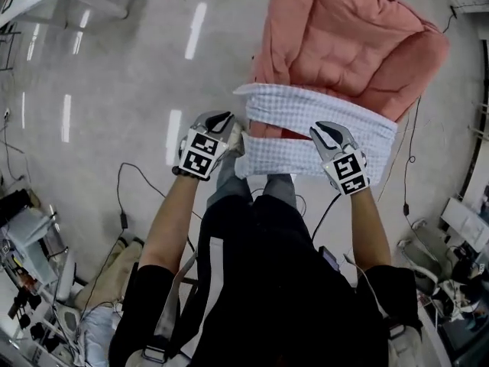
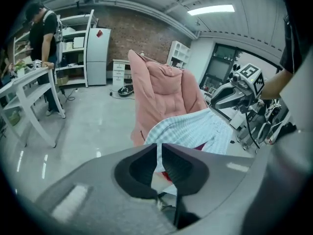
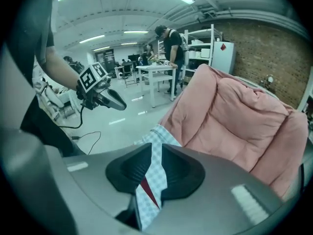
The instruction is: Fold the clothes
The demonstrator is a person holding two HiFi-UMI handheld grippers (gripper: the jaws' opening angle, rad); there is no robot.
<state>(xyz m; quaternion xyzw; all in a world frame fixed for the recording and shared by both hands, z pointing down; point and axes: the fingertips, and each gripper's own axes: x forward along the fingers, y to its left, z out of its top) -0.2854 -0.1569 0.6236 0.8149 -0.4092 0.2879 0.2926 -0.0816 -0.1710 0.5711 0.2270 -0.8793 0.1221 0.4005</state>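
I've got my left gripper (image 1: 219, 122) and right gripper (image 1: 329, 134) each clamped on one end of the checked shirt (image 1: 336, 109), keeping it stretched across the pink chair (image 1: 344, 37) so the fold lands straight.

No legible words, brands or numbers anywhere. Only black-and-white square coded patterns, printed on the white cube of the left gripper (image 1: 221, 121) and on that of the right gripper (image 1: 325, 132). Also a small red diamond-shaped sticker (image 2: 99, 33) high on the door of the tall white cabinet (image 2: 95, 58), any lettering there too small to read.
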